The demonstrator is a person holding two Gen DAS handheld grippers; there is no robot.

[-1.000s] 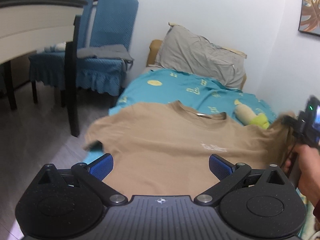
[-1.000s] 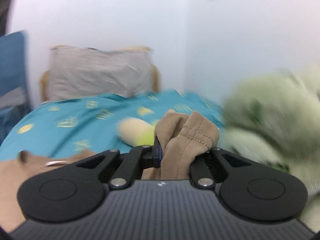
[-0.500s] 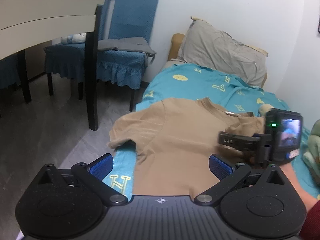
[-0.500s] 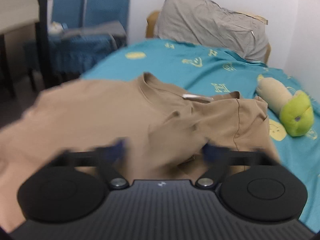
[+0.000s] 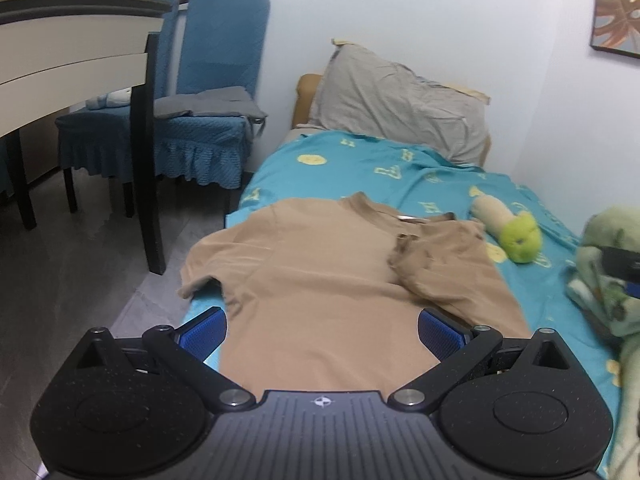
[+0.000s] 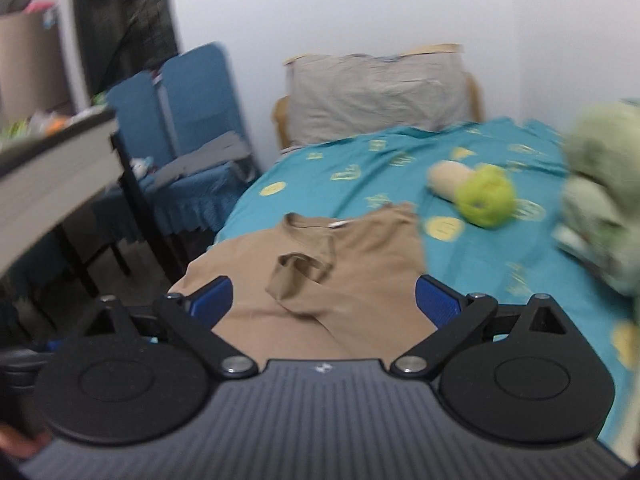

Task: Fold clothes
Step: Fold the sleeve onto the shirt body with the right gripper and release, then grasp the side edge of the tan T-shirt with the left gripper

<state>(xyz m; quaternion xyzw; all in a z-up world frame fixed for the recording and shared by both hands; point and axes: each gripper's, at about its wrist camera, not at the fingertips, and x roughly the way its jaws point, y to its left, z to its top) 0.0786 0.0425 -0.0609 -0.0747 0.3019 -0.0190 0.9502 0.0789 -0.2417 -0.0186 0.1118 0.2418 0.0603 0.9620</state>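
A tan T-shirt (image 5: 320,280) lies flat on the teal bedsheet (image 5: 360,168), collar toward the pillow. Its right sleeve (image 5: 416,264) is folded inward over the chest, while the left sleeve (image 5: 200,276) hangs at the bed's edge. My left gripper (image 5: 322,330) hovers open over the shirt's lower part, blue pads apart and nothing between them. In the blurred right wrist view the same shirt (image 6: 320,288) shows with its folded sleeve (image 6: 296,276). My right gripper (image 6: 324,300) is open above it, holding nothing.
A grey pillow (image 5: 396,100) leans at the bed's head. A green-and-beige plush toy (image 5: 508,228) lies right of the shirt, and a pale green bundle (image 5: 608,272) sits at the far right. Blue-covered chairs (image 5: 200,112) and a white desk (image 5: 60,60) stand left of the bed.
My right gripper carried the right sleeve inward over the chest, let go of it and pulled back. The sleeve now lies folded on the shirt. My left gripper stays open.
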